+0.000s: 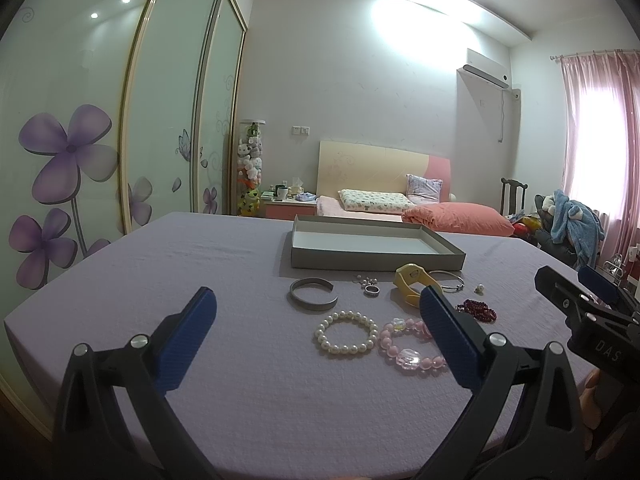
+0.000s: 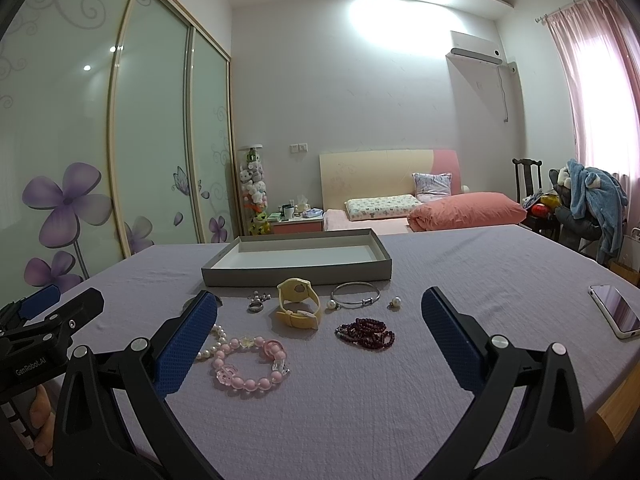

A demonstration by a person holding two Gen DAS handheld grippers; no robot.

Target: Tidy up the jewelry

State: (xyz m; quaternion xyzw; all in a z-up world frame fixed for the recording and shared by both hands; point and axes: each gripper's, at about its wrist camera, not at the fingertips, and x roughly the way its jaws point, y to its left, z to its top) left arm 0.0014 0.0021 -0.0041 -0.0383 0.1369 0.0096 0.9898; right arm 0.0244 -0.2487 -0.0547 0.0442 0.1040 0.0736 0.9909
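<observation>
A shallow grey box [image 1: 376,261] [image 2: 296,274] with a white inside lies open and empty on the lilac tablecloth. In front of it lie a grey cuff bangle [image 1: 313,294], a white pearl bracelet [image 1: 346,333], a pink bead bracelet [image 1: 408,346] [image 2: 250,362], a yellow watch [image 1: 412,282] [image 2: 299,303], a thin silver bangle [image 2: 356,294], a dark red bead bracelet [image 1: 478,310] [image 2: 366,332], a ring [image 1: 371,290] [image 2: 254,307] and pearl earrings [image 2: 395,302]. My left gripper [image 1: 318,320] is open above the table, before the pearl bracelet. My right gripper [image 2: 319,318] is open, before the watch and red beads.
A phone [image 2: 616,312] lies on the table at the right. A bed with pink pillows [image 1: 456,218], a chair with clothes [image 2: 592,192] and sliding wardrobe doors [image 1: 168,100] stand beyond the table.
</observation>
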